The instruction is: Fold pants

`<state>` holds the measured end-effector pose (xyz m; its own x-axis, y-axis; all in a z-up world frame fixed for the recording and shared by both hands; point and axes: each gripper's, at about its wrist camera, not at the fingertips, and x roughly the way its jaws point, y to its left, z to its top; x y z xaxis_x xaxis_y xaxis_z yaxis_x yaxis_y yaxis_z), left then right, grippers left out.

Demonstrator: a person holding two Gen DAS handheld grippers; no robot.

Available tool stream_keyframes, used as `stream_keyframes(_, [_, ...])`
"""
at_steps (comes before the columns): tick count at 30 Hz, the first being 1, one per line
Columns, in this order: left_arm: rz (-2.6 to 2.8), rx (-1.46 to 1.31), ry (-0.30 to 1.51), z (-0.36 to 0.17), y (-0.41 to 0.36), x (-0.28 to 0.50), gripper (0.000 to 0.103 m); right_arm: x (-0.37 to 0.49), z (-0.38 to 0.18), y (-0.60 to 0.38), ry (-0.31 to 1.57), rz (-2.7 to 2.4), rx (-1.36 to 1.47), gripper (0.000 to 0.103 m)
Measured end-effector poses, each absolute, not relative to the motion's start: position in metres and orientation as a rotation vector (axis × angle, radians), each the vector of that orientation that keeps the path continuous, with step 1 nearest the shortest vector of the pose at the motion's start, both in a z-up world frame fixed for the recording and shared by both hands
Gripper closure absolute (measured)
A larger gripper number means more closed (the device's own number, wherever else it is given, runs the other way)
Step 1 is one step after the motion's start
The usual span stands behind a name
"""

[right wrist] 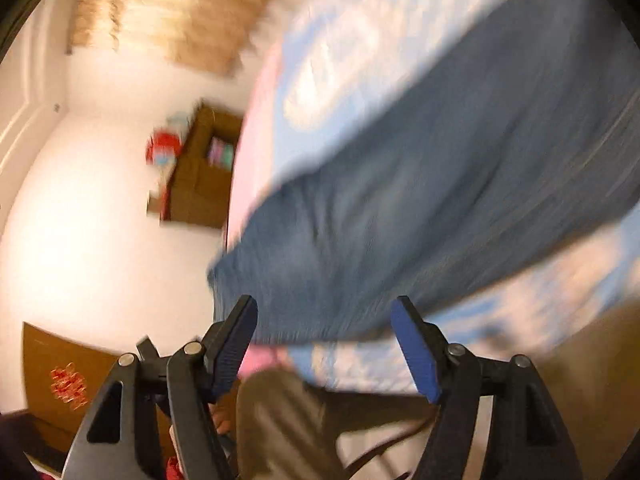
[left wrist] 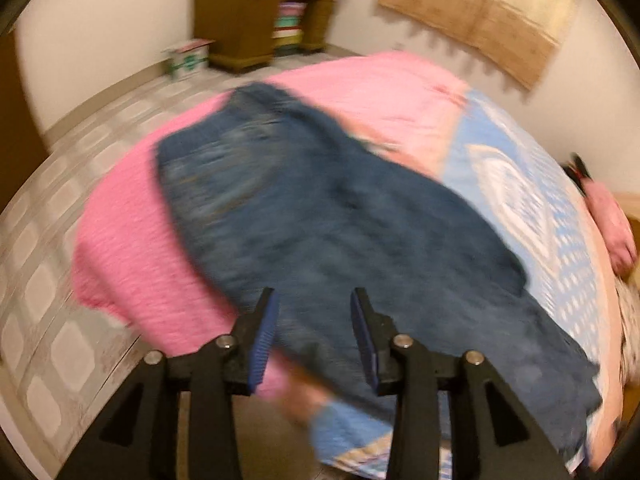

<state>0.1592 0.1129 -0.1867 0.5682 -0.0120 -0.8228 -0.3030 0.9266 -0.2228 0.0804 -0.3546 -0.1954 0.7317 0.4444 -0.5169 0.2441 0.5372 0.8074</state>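
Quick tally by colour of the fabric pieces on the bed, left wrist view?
Dark blue: 1, the denim jeans
Pink: 1, the textured pink blanket
Light blue and white: 1, the patterned light blue bedspread
Total: 3
Frames are motion-blurred, so smaller items may be missed. Both the left gripper and right gripper are open, holding nothing.

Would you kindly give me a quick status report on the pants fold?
Left hand-held gripper open, empty. Right hand-held gripper open, empty. Jeans lying on the bed's pink blanket, fold state unclear through blur. Nothing in the way.
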Motion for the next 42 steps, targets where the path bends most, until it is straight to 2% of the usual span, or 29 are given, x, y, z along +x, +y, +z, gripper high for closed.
stream_keyframes(1, [0.138,-0.356,0.952,-0.187,0.102,0.165,0.049,0.067,-0.188,-0.380,0.722,0.094,1.024,0.032])
stream_keyframes(3, [0.102,-0.352,0.959,-0.189,0.084,0.174,0.044,0.047,-0.175,-0.437,0.656,-0.026,1.018,0.032])
stream_keyframes(7, [0.079,-0.318,1.008,-0.203,0.043,0.193,0.044,0.023,-0.174,-0.538,0.617,-0.221,0.974,0.032])
stream_keyframes(11, [0.086,-0.217,1.048,-0.220,0.007,0.210,0.044,0.027,-0.196,-0.604,0.615,-0.257,1.046,0.032])
stream_keyframes(17, [0.109,-0.175,1.094,-0.236,-0.019,0.225,0.044,0.062,-0.231,-0.640,0.717,-0.253,1.035,0.032])
stream_keyframes(21, [0.114,-0.128,1.095,-0.244,-0.028,0.227,0.037,0.081,-0.260,-0.631,0.825,-0.124,1.103,0.033])
stream_keyframes(23, [0.118,-0.100,1.092,-0.248,-0.032,0.227,0.035,0.091,-0.268,-0.628,0.841,-0.136,1.046,0.060])
stream_keyframes(24, [0.119,-0.090,1.091,-0.249,-0.033,0.226,0.033,0.095,-0.271,-0.626,0.854,-0.122,1.045,0.086])
stream_keyframes(28, [0.111,-0.103,1.086,-0.250,-0.030,0.226,0.033,0.106,-0.260,-0.605,0.922,-0.079,0.949,0.089])
stream_keyframes(35, [0.117,-0.184,1.061,-0.246,-0.014,0.219,0.033,0.102,-0.134,-0.590,0.577,0.016,0.729,0.096])
stream_keyframes(37, [0.125,-0.202,1.047,-0.246,-0.010,0.215,0.033,0.106,-0.117,-0.586,0.520,0.009,0.635,0.096])
stream_keyframes(39, [0.137,-0.170,1.035,-0.247,-0.013,0.211,0.033,0.117,-0.123,-0.588,0.524,-0.023,0.565,0.096])
stream_keyframes(42, [0.155,-0.117,1.038,-0.249,-0.019,0.209,0.032,0.138,-0.183,-0.612,0.659,-0.083,0.599,0.096])
